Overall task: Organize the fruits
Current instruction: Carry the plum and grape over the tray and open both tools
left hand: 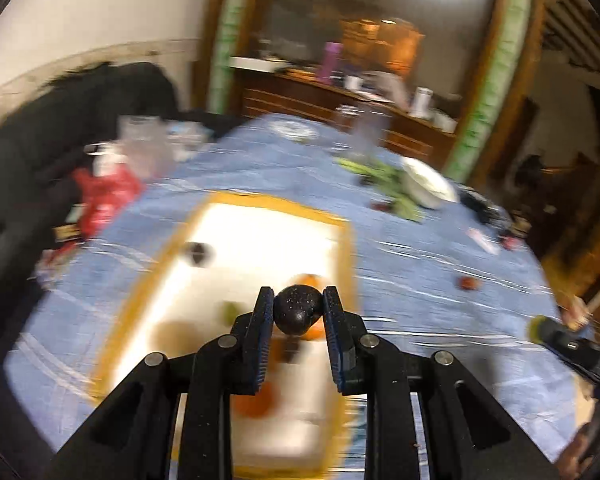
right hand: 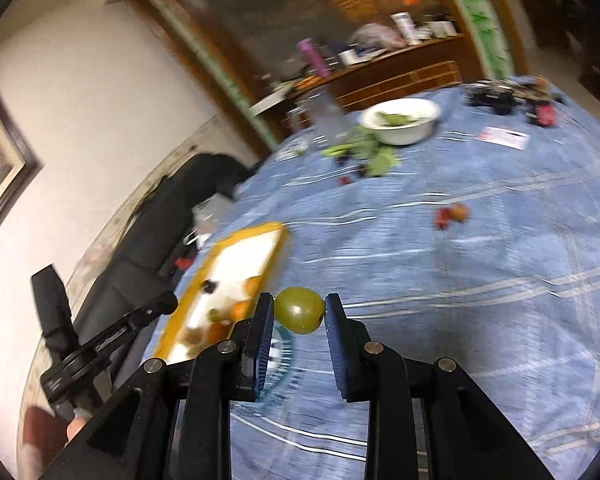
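Observation:
My left gripper [left hand: 298, 308] is shut on a dark purple fruit [left hand: 297, 312] and holds it above the yellow-rimmed white tray [left hand: 260, 232]. The tray holds several fruits: orange ones [left hand: 256, 400], a green one [left hand: 231, 312] and a dark one [left hand: 198, 253]. My right gripper [right hand: 299, 310] is shut on a green fruit [right hand: 299, 310] above the blue tablecloth, right of the tray [right hand: 256, 248]. A small red and tan fruit [right hand: 452, 214] lies loose on the cloth; it also shows in the left wrist view [left hand: 469, 283].
A white bowl [right hand: 400, 120] with green leaves stands at the far side, with leaves and small dark fruits [right hand: 364, 160] beside it. A red bag [left hand: 104, 196] and clear containers [left hand: 140, 144] sit at the table's left. A dark sofa [right hand: 172, 220] lies beyond.

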Tool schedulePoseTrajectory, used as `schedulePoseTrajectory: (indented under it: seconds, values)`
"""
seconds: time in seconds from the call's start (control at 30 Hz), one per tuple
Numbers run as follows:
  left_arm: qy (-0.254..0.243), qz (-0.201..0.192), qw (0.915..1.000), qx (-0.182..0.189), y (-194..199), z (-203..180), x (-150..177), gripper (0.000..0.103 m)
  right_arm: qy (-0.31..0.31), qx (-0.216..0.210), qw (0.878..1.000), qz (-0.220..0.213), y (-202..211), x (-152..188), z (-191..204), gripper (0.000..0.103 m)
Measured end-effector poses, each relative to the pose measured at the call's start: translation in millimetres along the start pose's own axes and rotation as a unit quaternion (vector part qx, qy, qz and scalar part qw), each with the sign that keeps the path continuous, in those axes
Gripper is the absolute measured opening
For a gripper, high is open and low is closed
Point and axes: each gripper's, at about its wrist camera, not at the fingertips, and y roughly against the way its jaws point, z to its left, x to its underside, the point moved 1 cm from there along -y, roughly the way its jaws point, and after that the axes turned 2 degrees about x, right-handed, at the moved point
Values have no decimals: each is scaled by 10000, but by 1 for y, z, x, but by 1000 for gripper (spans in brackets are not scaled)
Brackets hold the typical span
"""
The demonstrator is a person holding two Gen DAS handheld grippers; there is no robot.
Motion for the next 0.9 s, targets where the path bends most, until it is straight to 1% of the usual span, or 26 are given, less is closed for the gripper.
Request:
schedulePoseTrajectory:
  seconds: [0.1,0.2,0.33,0.43,0.5,0.57,0.6,0.63,0.67,0.7,0.77,0.83,0.9]
  values:
    - [42,88,9990,-438,-8,25,0,23,285,-180,9991,242,-27,2,29,28]
    - [137,317,9977,-591,-25,46,10,23,480,-301,9969,541,-55,10,50,29]
    - [366,706,9958,-462,-48,63,24,23,671,-399,9918,1016,-98,28,74,29]
    - [430,721,9957,-394,-50,68,29,24,868,-438,9869,1287,-119,45,89,29]
    - [469,683,9960,-340,-49,72,29,24,1109,-370,9838,1359,-129,55,102,29]
    - [495,668,9961,-305,-49,72,27,27,1364,-279,9807,1371,-138,62,113,29]
    - [534,655,9961,-251,-48,73,25,35,1466,-235,9794,1366,-142,65,117,29]
    - [598,613,9962,-169,-46,75,24,47,1593,-168,9777,1361,-144,68,121,30]
    - [641,575,9962,-125,-44,75,23,51,1705,-98,9759,1359,-147,70,124,30]
    - [707,505,9962,-77,-41,76,21,56,1778,-52,9746,1361,-147,72,126,33]
    - [787,399,9961,3,-34,78,17,58,1899,-38,9725,1350,-149,75,131,56]
    - [852,333,9958,71,-29,79,13,64,1972,5,9718,1296,-150,76,134,63]
    - [858,260,9959,81,-23,78,10,66,2032,33,9707,1282,-149,77,137,63]
